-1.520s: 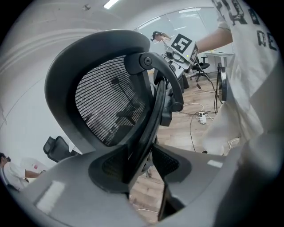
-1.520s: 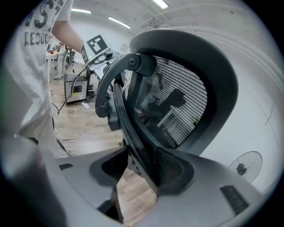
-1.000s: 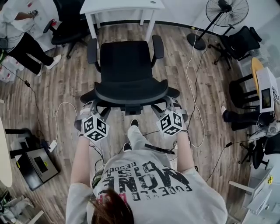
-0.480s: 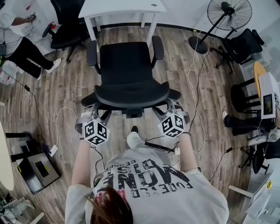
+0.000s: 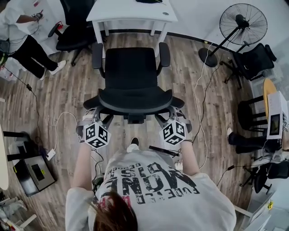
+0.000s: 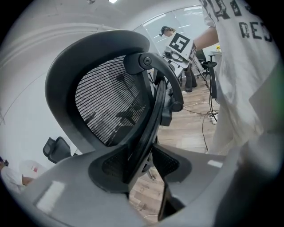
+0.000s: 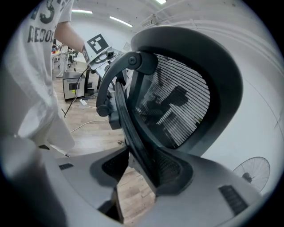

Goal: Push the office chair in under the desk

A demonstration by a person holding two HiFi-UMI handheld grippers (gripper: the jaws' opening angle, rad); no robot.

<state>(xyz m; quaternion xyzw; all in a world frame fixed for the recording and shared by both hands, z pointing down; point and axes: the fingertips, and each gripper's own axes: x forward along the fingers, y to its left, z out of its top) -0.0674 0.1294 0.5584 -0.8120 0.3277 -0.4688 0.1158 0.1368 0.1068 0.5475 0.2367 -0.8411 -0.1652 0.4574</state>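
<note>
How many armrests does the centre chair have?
2: the left armrest and the right armrest, either side of the chair's seat; neither is hidden.

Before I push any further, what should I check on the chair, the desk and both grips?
1. The left gripper is clamped on the office chair backrest rim: ok.
2. The right gripper is clamped on the opposite rim: ok.
3. Chair faces the desk, roughly centred on it: ok.
4. The armrests fit into the desk opening: cannot tell.
5. The white cable lies to the right of the chair's path: ok.
6. Seat under the desk: not ok, it stands short of it.
</note>
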